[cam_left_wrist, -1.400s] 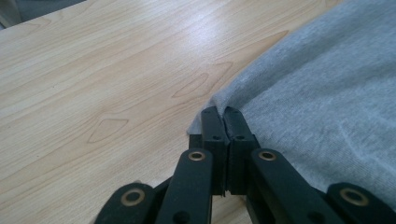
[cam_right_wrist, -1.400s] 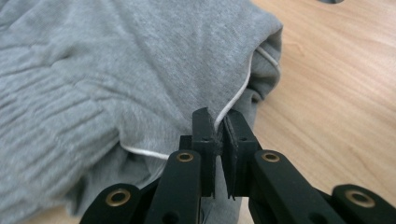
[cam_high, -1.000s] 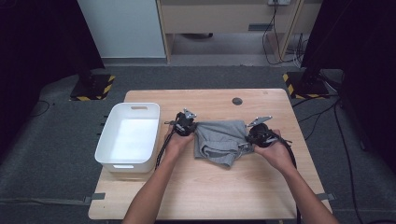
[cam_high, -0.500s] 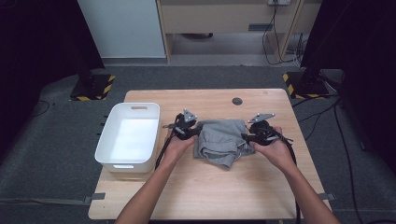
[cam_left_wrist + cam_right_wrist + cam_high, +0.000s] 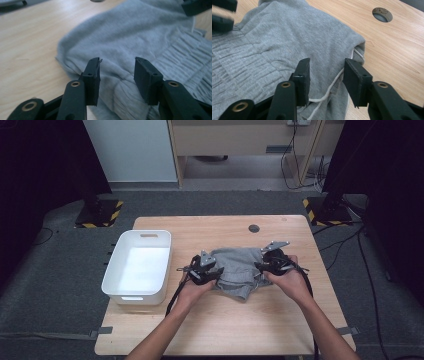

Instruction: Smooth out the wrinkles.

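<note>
Your grey sweat garment (image 5: pixel 239 271) lies folded into a rumpled bundle at the centre of the high view, on the wooden table (image 5: pixel 230 330), just right of the white plastic bin (image 5: pixel 120 290). It is heathered fleece with a gathered, ribbed band, likely a waistband, though the folds make that hard to confirm. A white drawstring (image 5: pixel 329 91) loops out from under the fold in the right gripper view, near the lower centre of the frame. No brand, label or writing can be read on the cloth, the bin or the tools.

Your left gripper (image 5: pixel 209 274) sits at the bundle's left edge and your right gripper (image 5: pixel 264 266) at its right edge. In the left gripper view the left gripper (image 5: pixel 117 71) has its jaws apart above the ribbed fold, pads clear of the cloth. In the right gripper view the right gripper (image 5: pixel 326 72) also stands apart, over the drawstring, gripping nothing.

A second ago both pairs of jaws were closed at the garment's sides; they have just been opening, and the left pair has widened slightly further since. Your left hand has slid a little toward the lower left of the high view, while the bundle looks much the same in place. The round cable hole (image 5: pixel 254 228) sits above the garment, well apart.
</note>
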The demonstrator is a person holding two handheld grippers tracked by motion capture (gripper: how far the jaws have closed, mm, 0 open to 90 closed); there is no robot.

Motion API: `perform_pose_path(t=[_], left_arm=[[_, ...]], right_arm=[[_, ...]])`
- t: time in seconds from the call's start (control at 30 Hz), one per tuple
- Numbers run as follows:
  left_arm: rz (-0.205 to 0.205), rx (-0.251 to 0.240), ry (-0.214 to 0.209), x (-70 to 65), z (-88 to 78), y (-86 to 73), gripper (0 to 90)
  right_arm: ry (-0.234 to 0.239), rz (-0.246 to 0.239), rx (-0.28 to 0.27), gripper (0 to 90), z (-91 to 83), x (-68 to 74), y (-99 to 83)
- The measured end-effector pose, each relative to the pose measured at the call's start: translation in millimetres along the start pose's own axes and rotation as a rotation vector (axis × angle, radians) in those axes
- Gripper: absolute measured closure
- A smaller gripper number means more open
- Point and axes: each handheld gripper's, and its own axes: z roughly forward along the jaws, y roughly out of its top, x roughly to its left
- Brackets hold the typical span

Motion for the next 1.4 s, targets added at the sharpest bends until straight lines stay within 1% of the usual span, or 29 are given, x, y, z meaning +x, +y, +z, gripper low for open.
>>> perform_pose_path(t=[0.03,0.07,0.13,0.2,0.3,0.37,0.47,0.5,0.57,0.6,0.7,0.77,0.8,0.93,0.97,1.03,1.07,1.17,1.23,1.27,1.3,1.4], left_arm=[[0.017,0.023,-0.007,-5.2,1.5,-4.8,55.7],[0.023,0.034,-0.012,-7.1,1.9,-7.2,55.9],[0.021,0.044,-0.014,-8.8,1.2,-11.3,55.8],[0.016,0.047,-0.017,-9.2,-0.6,-14.4,56.0],[0.026,0.058,-0.021,-11.0,-2.7,-21.8,55.9],[0.026,0.054,-0.023,-11.8,-4.4,-26.2,55.5],[0.035,0.057,-0.028,-11.7,-6.0,-28.5,55.9],[0.046,0.059,-0.027,-11.7,-7.1,-29.7,55.9],[0.043,0.060,-0.028,-11.7,-7.6,-30.2,55.8],[0.050,0.057,-0.029,-11.7,-8.1,-31.5,55.9],[0.047,0.053,-0.031,-11.7,-8.3,-33.3,55.9],[0.042,0.051,-0.034,-11.4,-8.9,-34.6,55.9],[0.039,0.051,-0.036,-11.2,-9.9,-35.5,55.6],[0.033,0.046,-0.043,-10.7,-11.3,-37.2,55.3],[0.020,0.043,-0.047,-9.9,-12.3,-36.5,54.4],[0.016,0.040,-0.047,-9.3,-13.1,-35.2,52.7],[0.016,0.012,-0.037,-8.6,-17.2,-30.7,51.9],[0.005,-0.040,-0.022,-7.6,-23.7,-21.5,50.3],[-0.003,-0.061,-0.006,-4.9,-25.6,-14.2,50.7],[-0.012,-0.069,0.003,-2.8,-25.3,-10.9,50.9],[-0.013,-0.071,0.013,-0.8,-23.8,-8.1,51.5],[-0.009,-0.043,0.047,3.6,-10.5,-3.0,52.4]], right_arm=[[0.001,0.003,0.003,54.1,1.3,0.3,1.2],[0.001,0.001,0.004,53.3,1.8,0.2,1.8],[-0.002,-0.002,0.005,52.2,2.1,0.2,3.5],[-0.005,-0.005,0.004,50.4,2.8,-0.1,5.9],[-0.007,-0.008,0.003,48.9,3.0,0.5,9.2],[-0.007,-0.009,0.005,47.2,3.9,1.7,11.1],[-0.015,-0.010,0.003,44.1,6.2,3.0,14.6],[-0.019,-0.012,0.002,43.2,7.0,3.2,16.0],[-0.024,-0.008,0.001,41.7,8.7,4.1,18.3],[-0.020,-0.009,0.003,41.9,9.7,4.8,18.8],[-0.019,-0.031,0.032,40.1,14.9,7.6,16.2],[-0.017,-0.031,0.039,39.9,16.4,7.5,14.5],[-0.009,-0.022,0.049,39.3,18.3,7.7,10.3],[0.002,-0.030,0.069,39.5,20.4,10.1,1.8],[0.018,-0.023,0.074,39.8,21.5,11.4,-5.7],[0.020,-0.021,0.082,39.9,23.1,12.3,-11.0],[0.025,-0.020,0.083,40.9,24.2,12.5,-14.0],[0.028,-0.023,0.086,44.6,26.1,13.7,-19.0],[0.030,-0.033,0.093,46.7,27.0,15.1,-21.0],[0.038,-0.028,0.088,46.8,26.9,15.8,-21.6],[0.037,-0.027,0.086,46.8,26.3,16.0,-22.0],[0.046,-0.028,0.083,46.3,25.1,16.5,-22.8]])
